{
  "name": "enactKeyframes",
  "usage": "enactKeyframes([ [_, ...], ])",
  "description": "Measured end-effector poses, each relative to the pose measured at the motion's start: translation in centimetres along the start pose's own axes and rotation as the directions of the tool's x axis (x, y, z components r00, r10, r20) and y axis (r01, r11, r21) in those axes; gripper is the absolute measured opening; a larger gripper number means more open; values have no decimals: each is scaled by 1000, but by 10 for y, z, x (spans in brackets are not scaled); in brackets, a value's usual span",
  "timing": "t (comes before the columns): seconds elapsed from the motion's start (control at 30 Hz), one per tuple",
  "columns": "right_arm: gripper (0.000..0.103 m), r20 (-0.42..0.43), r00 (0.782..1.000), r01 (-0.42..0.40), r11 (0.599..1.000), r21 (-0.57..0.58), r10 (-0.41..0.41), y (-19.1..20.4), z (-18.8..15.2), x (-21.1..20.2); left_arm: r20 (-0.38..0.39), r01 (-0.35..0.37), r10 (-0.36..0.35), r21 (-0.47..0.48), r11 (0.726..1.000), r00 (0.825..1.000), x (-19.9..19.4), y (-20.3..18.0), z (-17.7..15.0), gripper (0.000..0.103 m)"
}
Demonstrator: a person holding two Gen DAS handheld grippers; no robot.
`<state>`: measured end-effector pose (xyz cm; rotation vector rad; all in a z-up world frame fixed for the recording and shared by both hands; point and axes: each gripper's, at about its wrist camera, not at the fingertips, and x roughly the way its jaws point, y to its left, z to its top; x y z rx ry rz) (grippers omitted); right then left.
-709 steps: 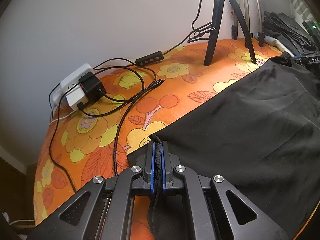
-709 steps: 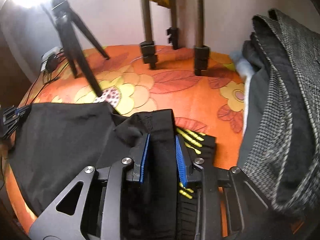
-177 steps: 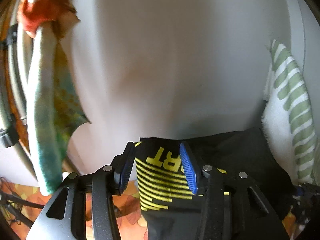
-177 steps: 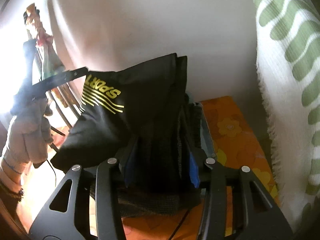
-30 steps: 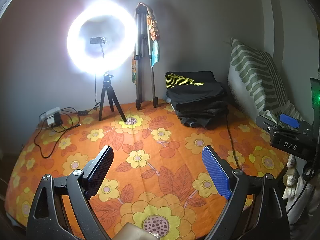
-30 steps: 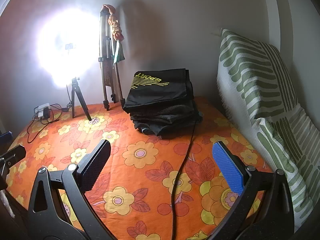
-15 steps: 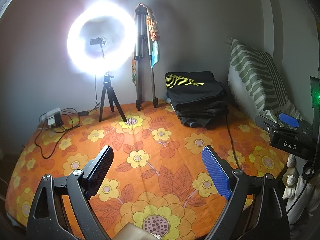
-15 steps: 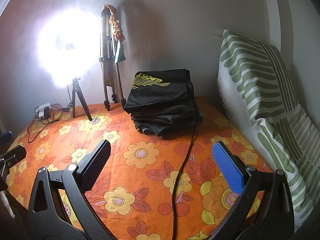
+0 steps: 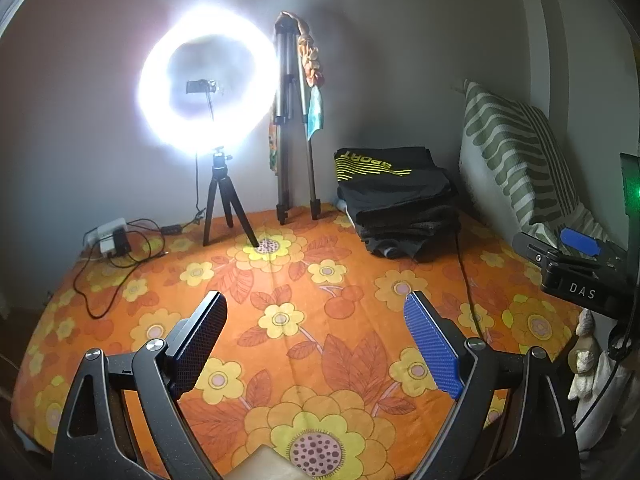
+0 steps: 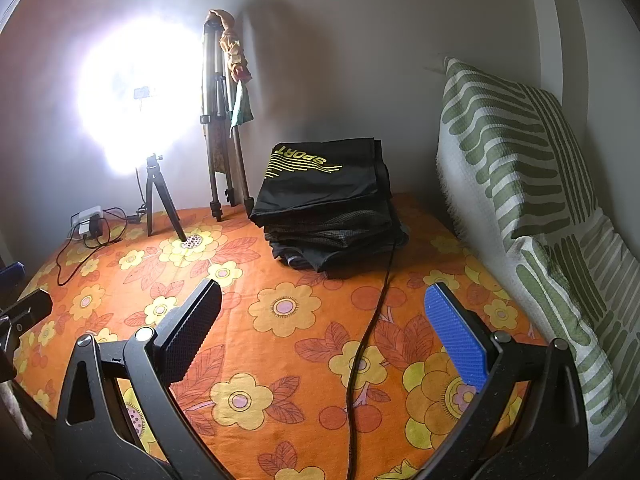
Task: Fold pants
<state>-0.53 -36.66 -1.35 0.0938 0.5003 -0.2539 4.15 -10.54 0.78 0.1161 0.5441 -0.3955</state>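
The folded black pants [image 9: 380, 168] with yellow SPORT lettering lie on top of a stack of dark folded clothes at the far right of the orange flowered bed; they also show in the right wrist view [image 10: 320, 176]. My left gripper [image 9: 316, 336] is open and empty, held over the near part of the bed, well away from the stack. My right gripper [image 10: 324, 324] is open and empty too, also back from the stack. The right gripper's body shows at the right edge of the left wrist view [image 9: 576, 276].
A lit ring light on a small tripod [image 9: 208, 92] and a folded tall tripod [image 9: 294, 120] stand at the back wall. A power strip with cables [image 9: 108, 236] lies at back left. A striped green pillow [image 10: 520, 168] leans on the right. A black cable [image 10: 368, 320] runs across the bed.
Nothing has visibly moved over the last second. Earlier, both grippers held the black pants and set them on the stack, then let go and drew back.
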Motion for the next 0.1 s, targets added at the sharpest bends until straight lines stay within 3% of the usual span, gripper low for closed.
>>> enactKeyframes([
  [0.1,103,0,1000,-4,1000,0,4,2,0,0,-11,3,-3,-2,1000,1000,2,-1,0,90],
])
